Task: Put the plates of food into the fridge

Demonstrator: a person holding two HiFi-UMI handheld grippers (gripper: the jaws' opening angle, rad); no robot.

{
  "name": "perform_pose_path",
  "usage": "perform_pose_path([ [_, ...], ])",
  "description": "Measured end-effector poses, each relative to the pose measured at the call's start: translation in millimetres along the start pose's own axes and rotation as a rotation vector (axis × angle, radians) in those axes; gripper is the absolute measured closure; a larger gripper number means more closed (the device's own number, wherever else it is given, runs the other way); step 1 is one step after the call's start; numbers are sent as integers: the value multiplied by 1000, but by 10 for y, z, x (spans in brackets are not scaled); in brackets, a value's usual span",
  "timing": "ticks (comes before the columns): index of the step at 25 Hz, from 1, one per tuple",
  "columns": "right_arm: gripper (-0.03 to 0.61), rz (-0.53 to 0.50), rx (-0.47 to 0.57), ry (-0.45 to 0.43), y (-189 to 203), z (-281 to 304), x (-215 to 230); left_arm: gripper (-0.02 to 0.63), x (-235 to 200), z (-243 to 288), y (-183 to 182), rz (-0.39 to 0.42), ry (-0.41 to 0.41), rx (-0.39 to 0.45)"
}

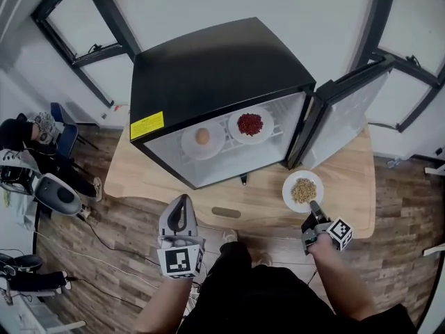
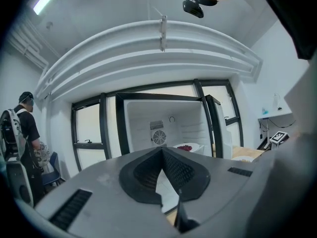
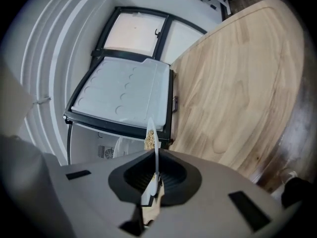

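while right gripper (image 1: 313, 207) clamps grain plate (image 1: 303, 190) by rim, face-up, left gripper (image 1: 181, 202) closed

My count: 3 plates: egg plate (image 1: 202, 140), red-food plate (image 1: 250, 125), grain plate (image 1: 303, 191). 2 of them are in the fridge (image 1: 208, 68), 1 outside it. 1 fridge, 1 door (image 1: 344, 113). 1 worktop (image 1: 351, 186). 2 grippers: left gripper (image 1: 182, 200), right gripper (image 1: 314, 206). 1 marker cube on each, so 2. 1 bystander (image 2: 22, 128) off to the left. 1 fan (image 2: 158, 138) on the fridge's back wall.
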State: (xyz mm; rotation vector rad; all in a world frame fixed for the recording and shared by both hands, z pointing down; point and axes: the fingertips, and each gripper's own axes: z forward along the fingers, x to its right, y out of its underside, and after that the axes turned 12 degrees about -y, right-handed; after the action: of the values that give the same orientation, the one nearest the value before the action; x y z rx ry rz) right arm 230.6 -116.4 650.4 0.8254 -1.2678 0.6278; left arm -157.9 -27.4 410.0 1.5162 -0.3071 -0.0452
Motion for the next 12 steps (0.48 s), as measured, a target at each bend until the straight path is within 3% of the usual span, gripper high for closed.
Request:
perform_pose_path([
  [12,548,-27,-137,-38,448,941,-289,609,-632,219,208,-26,-97,-35],
])
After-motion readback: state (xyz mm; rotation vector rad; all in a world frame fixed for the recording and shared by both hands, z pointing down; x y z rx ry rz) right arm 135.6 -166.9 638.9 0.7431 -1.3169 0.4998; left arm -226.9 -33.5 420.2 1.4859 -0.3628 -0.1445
